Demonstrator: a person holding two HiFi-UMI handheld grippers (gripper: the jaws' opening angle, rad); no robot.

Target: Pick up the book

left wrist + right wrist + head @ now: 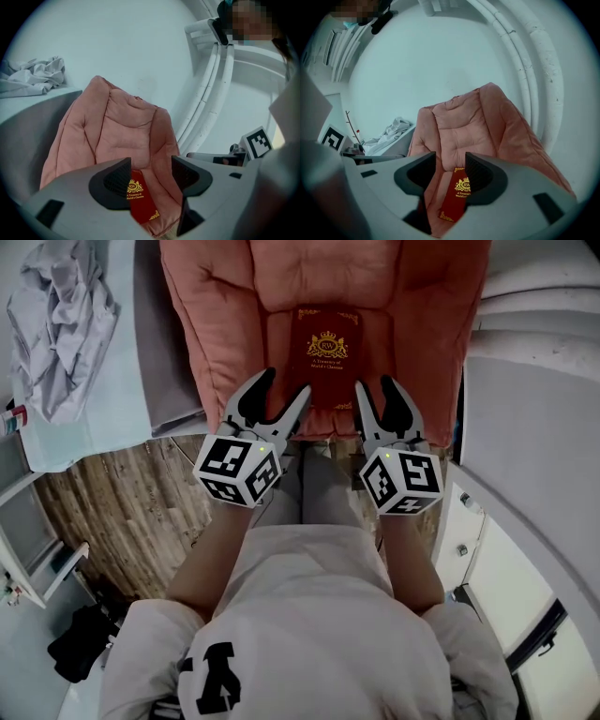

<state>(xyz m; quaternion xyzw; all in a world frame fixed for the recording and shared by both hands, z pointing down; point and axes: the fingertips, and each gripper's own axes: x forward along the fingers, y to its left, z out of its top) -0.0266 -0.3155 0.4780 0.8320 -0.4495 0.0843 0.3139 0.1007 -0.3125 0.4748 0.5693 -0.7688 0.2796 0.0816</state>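
Observation:
A dark red book with a gold crest lies flat on the seat of a pink padded chair. Both grippers hover over the chair's front edge, short of the book. My left gripper is open at the book's near left corner. My right gripper is open at its near right corner. Nothing sits between either pair of jaws. In the left gripper view the book shows beyond the open gripper. In the right gripper view the book lies past the open gripper.
A crumpled grey cloth lies on a pale surface left of the chair. Wooden floor shows at the lower left, with a black item on it. A white curved structure runs along the right side.

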